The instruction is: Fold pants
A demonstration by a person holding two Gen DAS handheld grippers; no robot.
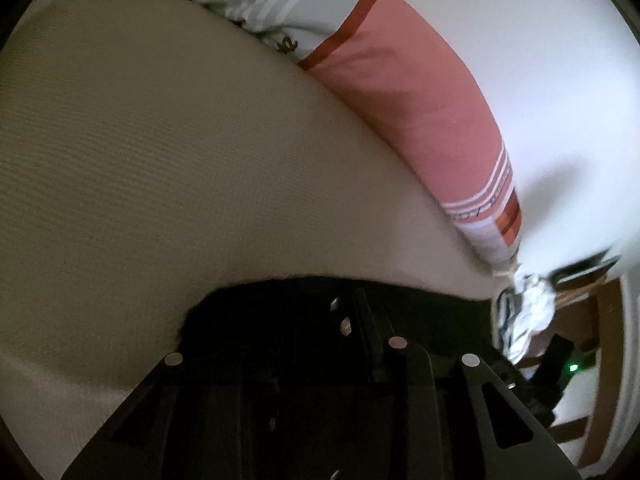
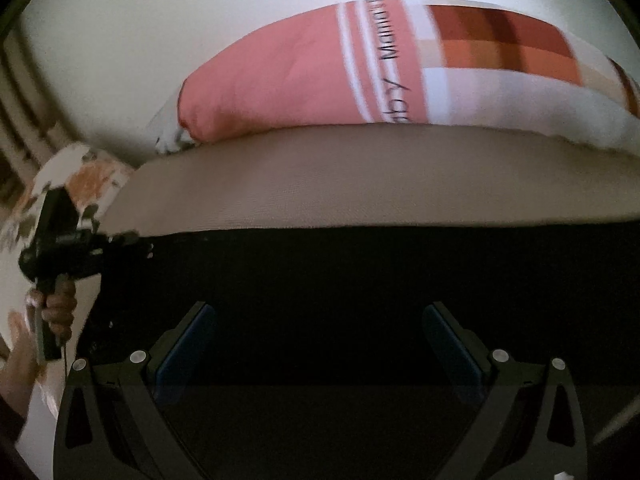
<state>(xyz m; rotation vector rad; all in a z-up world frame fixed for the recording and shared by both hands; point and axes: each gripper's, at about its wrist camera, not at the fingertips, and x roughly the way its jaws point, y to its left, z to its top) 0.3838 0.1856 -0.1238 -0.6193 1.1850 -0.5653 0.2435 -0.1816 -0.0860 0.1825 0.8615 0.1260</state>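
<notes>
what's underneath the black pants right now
The black pants lie on a beige bed surface, with a pink pillow beyond. Whatever sits directly beneath the dark cloth is covered and cannot be seen.

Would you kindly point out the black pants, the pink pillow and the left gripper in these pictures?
black pants (image 2: 320, 264): right wrist view, flat middle of the dark cloth.
pink pillow (image 2: 280, 80): right wrist view, plain pink panel.
left gripper (image 2: 128, 240): right wrist view, tip at the pants' left edge.
</notes>
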